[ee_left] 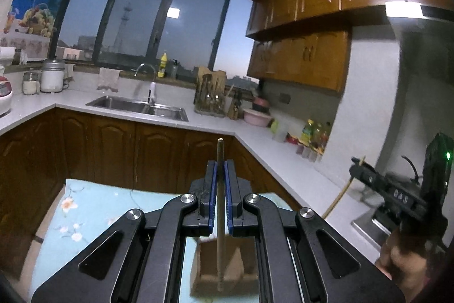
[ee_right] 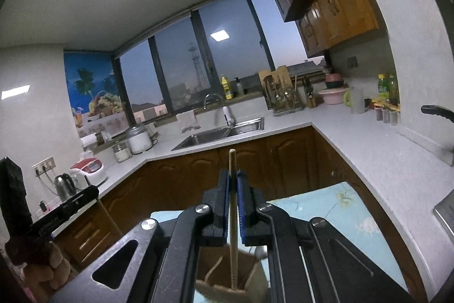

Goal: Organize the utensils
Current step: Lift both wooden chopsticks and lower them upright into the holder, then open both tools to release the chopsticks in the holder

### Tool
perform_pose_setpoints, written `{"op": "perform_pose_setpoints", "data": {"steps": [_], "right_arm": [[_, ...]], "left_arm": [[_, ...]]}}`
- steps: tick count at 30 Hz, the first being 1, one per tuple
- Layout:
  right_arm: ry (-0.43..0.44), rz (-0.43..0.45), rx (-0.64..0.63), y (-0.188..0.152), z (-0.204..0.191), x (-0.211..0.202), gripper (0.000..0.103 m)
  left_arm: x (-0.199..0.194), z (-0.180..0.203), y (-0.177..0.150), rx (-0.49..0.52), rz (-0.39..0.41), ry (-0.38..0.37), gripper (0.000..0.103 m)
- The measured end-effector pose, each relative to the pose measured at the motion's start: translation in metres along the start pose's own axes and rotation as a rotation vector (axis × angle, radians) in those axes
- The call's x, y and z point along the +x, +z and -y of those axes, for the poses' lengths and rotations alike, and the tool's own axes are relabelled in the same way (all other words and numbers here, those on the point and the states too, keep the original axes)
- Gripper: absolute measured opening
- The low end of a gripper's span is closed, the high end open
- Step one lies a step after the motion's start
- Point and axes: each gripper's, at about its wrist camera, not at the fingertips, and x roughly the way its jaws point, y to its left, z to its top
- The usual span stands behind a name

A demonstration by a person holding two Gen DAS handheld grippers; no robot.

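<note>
The left claw is shut tight on a thin brown wooden chopstick, and the right claw pinches a pale wooden chopstick the same way. Each stick runs straight along its claw. Their far ends point out at the kitchen. Their near ends hang over a small brown wooden holder box, right under both claws, so each stick looks ready to slide down in. The box sits on a light blue flowery cloth. Nothing blocks the way.
</note>
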Motion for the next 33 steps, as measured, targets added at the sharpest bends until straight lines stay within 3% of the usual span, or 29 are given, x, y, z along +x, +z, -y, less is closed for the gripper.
{"op": "perform_pose_setpoints", "data": {"steps": [6,12,22,33], "right_arm": [[-0.018,-0.026,0.003,-0.015,0.009,0.027,0.005],[-0.023,-0.052,0.033,-0.050,0.019,0.046,0.005],[-0.035,-0.132,0.063,-0.081,0.030,0.063,0.006],[-0.042,-0.156,0.066,-0.079,0.030,0.064,0.006]], "left_arm": [[0.034,-0.013,-0.013,-0.047,0.018,0.038,0.004],[0.051,-0.025,-0.050,-0.086,0.026,0.052,0.005],[0.074,-0.026,-0.090,-0.063,-0.094,0.060,0.005],[0.074,-0.024,-0.090,-0.046,-0.115,0.053,0.005]]}}
